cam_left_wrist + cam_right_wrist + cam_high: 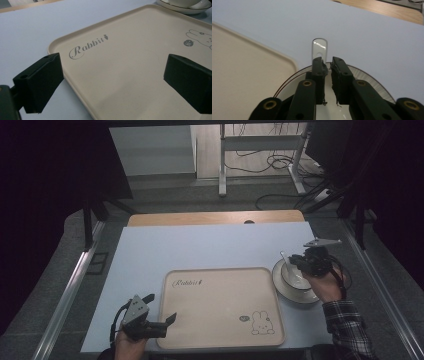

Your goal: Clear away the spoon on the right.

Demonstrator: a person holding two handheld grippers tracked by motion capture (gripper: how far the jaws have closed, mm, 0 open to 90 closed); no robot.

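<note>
Desk (200, 245), pale blue, carries a beige tray (220, 307) printed with "Rabbit" and a small rabbit, and, just beside the tray's right edge, a white saucer (287, 290) with a dark rim line bearing a white bowl (295, 277). A white spoon (319, 48) stands in the bowl, its handle slanting up and away from the person past the rim, the handle's end pierced by a small hole. Left claw (162, 312) hangs at the tray's near left corner with its jaws spread wide and nothing between them, one jaw over the desk and one over the tray. Right claw (329, 66) sits over the bowl with its jaws narrowed to a slim gap astride the lower handle; whether the pads (318, 68) press on it cannot be told, though a slit of light shows between them. By its glaze the spoon is probably ceramic: light, stiff, slippery and apt to chip against the bowl. The flat handle, taken across its narrow width just below the hole, offers the surest hold, and a gentle lift would keep it from sliding.
</note>
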